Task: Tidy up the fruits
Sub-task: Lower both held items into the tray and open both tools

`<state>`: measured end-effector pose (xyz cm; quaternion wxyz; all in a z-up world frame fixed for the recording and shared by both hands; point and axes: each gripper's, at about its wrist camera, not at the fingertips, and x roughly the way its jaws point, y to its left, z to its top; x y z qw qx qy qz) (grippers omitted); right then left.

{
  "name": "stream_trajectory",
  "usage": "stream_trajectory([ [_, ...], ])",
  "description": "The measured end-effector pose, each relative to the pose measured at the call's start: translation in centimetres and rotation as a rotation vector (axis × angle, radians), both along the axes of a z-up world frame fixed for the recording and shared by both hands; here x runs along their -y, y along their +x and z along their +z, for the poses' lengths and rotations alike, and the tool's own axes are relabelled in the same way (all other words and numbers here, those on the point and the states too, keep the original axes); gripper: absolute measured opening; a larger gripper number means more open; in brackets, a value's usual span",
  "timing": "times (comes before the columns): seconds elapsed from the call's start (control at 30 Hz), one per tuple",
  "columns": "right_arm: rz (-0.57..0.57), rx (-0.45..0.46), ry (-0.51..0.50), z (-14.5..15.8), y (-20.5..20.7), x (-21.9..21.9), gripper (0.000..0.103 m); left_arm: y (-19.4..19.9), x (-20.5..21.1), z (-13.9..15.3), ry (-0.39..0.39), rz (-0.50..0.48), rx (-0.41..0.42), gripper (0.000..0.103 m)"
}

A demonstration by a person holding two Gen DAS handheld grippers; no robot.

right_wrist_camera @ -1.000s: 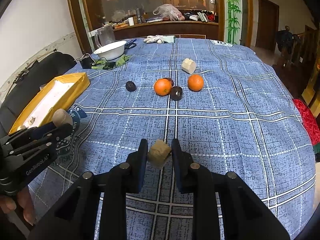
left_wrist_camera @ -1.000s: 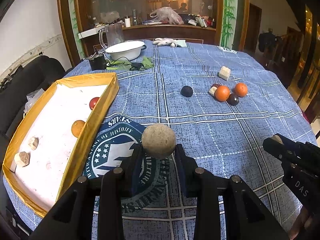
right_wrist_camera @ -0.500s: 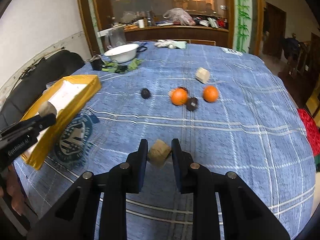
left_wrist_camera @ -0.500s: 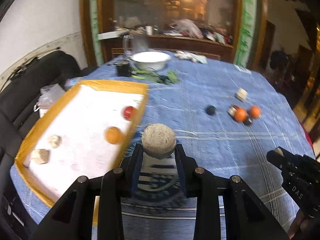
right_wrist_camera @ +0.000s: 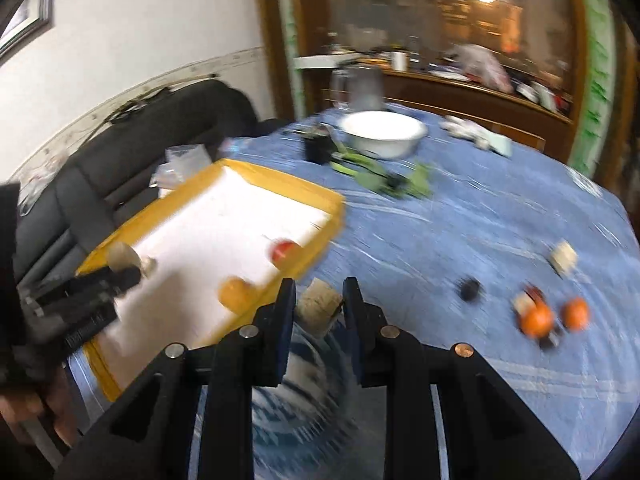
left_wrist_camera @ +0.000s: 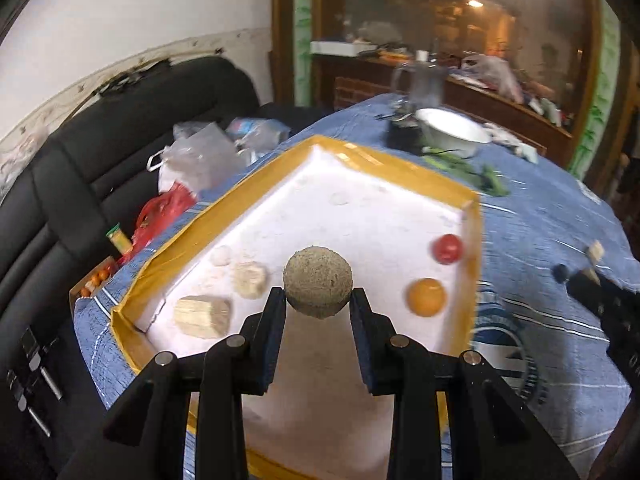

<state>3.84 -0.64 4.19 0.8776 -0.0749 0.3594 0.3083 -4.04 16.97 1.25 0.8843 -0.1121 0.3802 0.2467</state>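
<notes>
My left gripper [left_wrist_camera: 318, 300] is shut on a round tan speckled fruit [left_wrist_camera: 318, 282] and hangs over the white floor of the yellow-rimmed tray [left_wrist_camera: 360, 156]. In the tray lie a red fruit [left_wrist_camera: 448, 248], an orange fruit [left_wrist_camera: 426, 297] and two pale chunks [left_wrist_camera: 204, 316]. My right gripper [right_wrist_camera: 319, 300] is shut on a tan cube-shaped piece [right_wrist_camera: 319, 309], just beside the tray's near right corner [right_wrist_camera: 320, 248]. Still on the blue cloth are two oranges [right_wrist_camera: 538, 319], a dark fruit [right_wrist_camera: 469, 289] and a pale cube [right_wrist_camera: 563, 258].
A white bowl [right_wrist_camera: 382, 133], a glass jug [right_wrist_camera: 362, 87] and green leaves [right_wrist_camera: 380, 178] stand at the table's far side. A black sofa [left_wrist_camera: 100, 140] with plastic bags [left_wrist_camera: 200, 156] lies left of the tray. A hand [right_wrist_camera: 24, 408] holds the left gripper.
Both grippers swung left with their loads. The left one now hangs over the tray's inside; the right one has come up to the tray's corner from the middle of the cloth.
</notes>
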Motion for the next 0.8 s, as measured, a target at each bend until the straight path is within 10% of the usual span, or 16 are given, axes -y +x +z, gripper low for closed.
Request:
stream_trajectory([
  [0.67,0.086,-0.116,-0.096,-5.4,8.6,-11.7,0.027,0.4,-3.9,-2.8,-0.069,0.078,-0.104,0.033],
  [0.8,0.088,-0.109,-0.098,-4.9,8.5,-10.8,0.036,0.2,-4.4,-2.7,-0.091,0.097,-0.101,0.052],
])
